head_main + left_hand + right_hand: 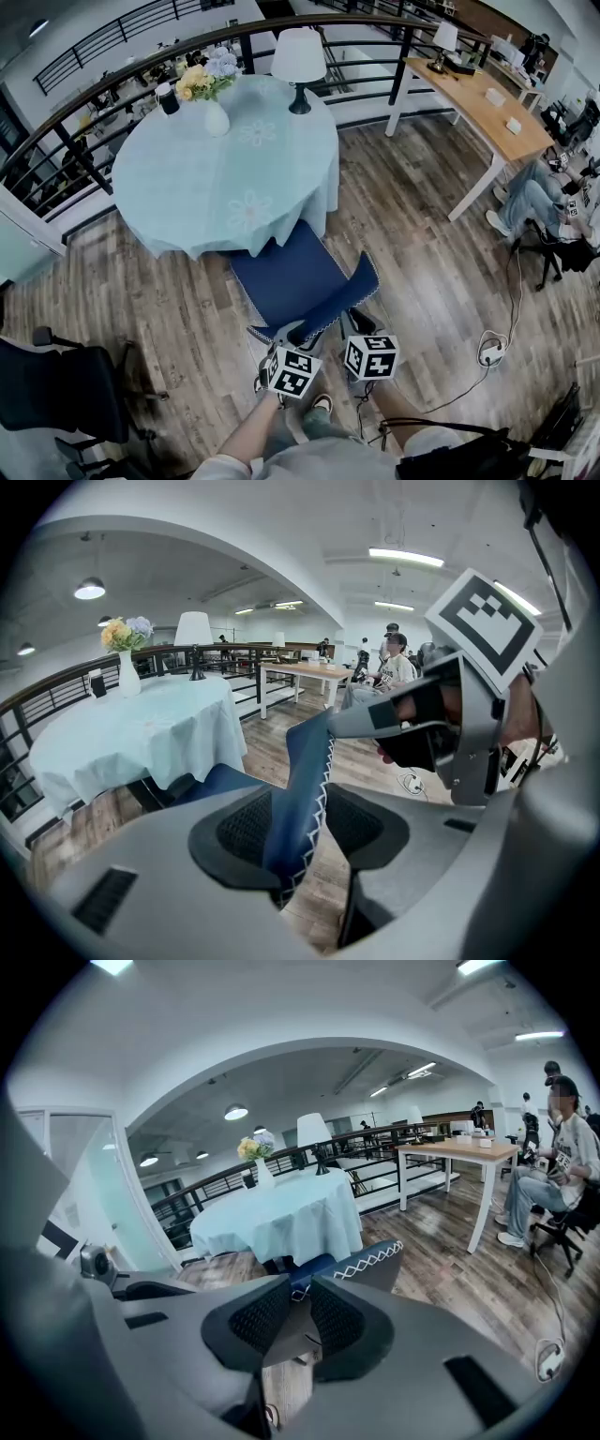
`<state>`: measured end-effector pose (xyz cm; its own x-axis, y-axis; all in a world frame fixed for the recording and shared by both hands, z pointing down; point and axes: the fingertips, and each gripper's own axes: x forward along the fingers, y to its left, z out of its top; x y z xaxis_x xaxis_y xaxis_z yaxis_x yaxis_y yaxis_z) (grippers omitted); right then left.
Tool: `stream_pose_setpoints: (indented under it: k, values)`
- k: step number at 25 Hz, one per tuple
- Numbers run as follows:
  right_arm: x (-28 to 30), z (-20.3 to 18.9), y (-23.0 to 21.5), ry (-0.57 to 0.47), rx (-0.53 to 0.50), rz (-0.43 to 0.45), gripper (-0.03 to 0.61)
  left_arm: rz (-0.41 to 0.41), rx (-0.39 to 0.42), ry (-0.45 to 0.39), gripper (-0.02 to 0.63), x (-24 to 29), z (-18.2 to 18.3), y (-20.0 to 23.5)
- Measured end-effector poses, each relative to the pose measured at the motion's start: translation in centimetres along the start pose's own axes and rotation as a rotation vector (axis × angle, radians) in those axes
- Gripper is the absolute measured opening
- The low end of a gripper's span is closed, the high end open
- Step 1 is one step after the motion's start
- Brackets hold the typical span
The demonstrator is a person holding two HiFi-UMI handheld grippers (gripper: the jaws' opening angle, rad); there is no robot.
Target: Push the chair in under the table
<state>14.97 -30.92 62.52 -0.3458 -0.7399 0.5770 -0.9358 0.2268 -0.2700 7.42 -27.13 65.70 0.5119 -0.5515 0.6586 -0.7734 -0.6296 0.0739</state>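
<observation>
Our left gripper point(281, 337) is closing its jaws onto the top edge of the chair point(291, 277), the blue backrest with its white stitching pinched between the pads in the left gripper view point(298, 827). Our right gripper point(359, 323) is doing the same just beside it, its jaws nearly together with the grey back of the backrest filling the narrow gap point(300, 1316). In the left gripper view we are seeing that right gripper point(354, 722) sitting on the same top edge. Both grippers are gripping the side of the chair nearest us, the left one close to the backrest's left end. The backrest's long axis is running across us, slanting away towards our right, so the chair is standing a little turned to the table point(225, 178). The seat is lying ahead of the grippers, between them and the table, with its front edge reaching the hanging cloth. We are judging that the push is calling for a straight drive forward and slightly left, towards the table's middle, with the left side leading to square the chair.
</observation>
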Motion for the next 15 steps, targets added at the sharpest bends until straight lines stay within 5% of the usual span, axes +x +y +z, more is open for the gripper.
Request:
stream_pose_setpoints:
  k: [15]
  values:
    - [4.7, 3.1, 1.1, -0.018, -0.011, 0.011, 0.071, 0.018, 0.034, -0.023, 0.179, 1.7, 2.2, 5.4]
